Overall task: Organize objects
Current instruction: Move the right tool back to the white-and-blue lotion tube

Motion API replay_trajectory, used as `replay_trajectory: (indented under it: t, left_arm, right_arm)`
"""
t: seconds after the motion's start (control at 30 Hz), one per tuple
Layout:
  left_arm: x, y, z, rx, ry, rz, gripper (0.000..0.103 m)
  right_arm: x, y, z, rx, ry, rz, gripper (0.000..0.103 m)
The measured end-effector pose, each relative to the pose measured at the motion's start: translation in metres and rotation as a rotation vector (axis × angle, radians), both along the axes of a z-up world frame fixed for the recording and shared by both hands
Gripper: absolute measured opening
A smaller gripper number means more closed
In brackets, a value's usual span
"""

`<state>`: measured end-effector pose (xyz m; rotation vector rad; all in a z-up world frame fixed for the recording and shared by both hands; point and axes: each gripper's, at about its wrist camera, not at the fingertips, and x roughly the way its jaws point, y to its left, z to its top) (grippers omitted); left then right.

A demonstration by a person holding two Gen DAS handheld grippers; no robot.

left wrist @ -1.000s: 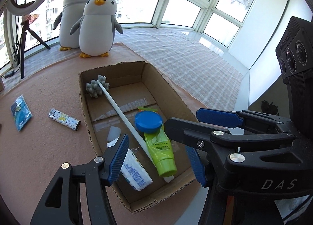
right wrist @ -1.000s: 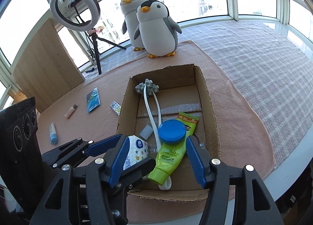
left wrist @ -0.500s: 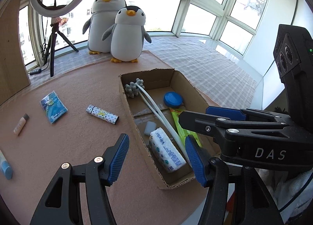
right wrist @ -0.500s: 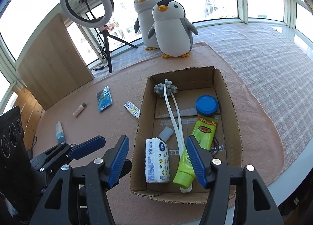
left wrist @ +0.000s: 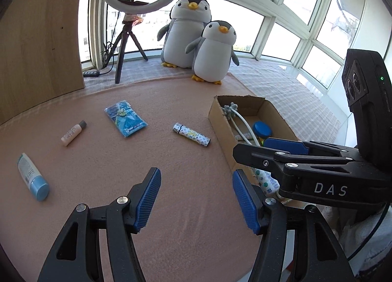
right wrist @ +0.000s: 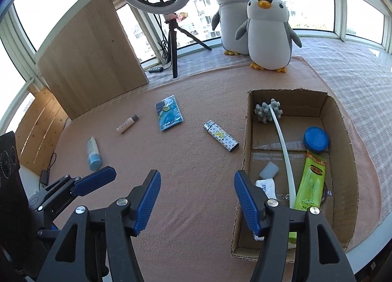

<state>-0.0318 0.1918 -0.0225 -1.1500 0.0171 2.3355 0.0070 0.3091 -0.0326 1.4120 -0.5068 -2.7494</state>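
A cardboard box (right wrist: 338,120) (left wrist: 220,120) on the pink mat holds a white-handled brush (right wrist: 284,144), a blue lid (right wrist: 316,138), a green tube (right wrist: 311,184), a tissue pack (right wrist: 268,187) and a small grey block (right wrist: 269,169). Loose on the mat lie a patterned lighter (left wrist: 191,134) (right wrist: 221,136), a blue packet (left wrist: 125,118) (right wrist: 169,112), a small pink tube (left wrist: 73,133) (right wrist: 127,124) and a white-and-blue bottle (left wrist: 33,176) (right wrist: 93,153). My left gripper (left wrist: 196,198) is open and empty over bare mat. My right gripper (right wrist: 197,200) is open and empty at the box's left wall.
Two plush penguins (left wrist: 203,46) (right wrist: 257,27) stand at the back of the mat. A ring light on a tripod (left wrist: 132,24) (right wrist: 169,22) and a wooden board (left wrist: 39,44) (right wrist: 90,56) stand at the back left. Windows surround the area.
Both grippers have swung left, away from over the box toward the open mat. The loose items on the left have come into view. Both stay open and empty.
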Motion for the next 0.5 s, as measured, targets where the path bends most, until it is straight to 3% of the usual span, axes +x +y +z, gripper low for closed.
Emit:
replay_trajectory:
  t: [0.5]
  left_arm:
    - [-0.034, -0.145, -0.020, 0.035, -0.079, 0.250, 0.065]
  right_arm:
    - [-0.051, -0.060, -0.007, -0.109, 0.045, 0.082, 0.059]
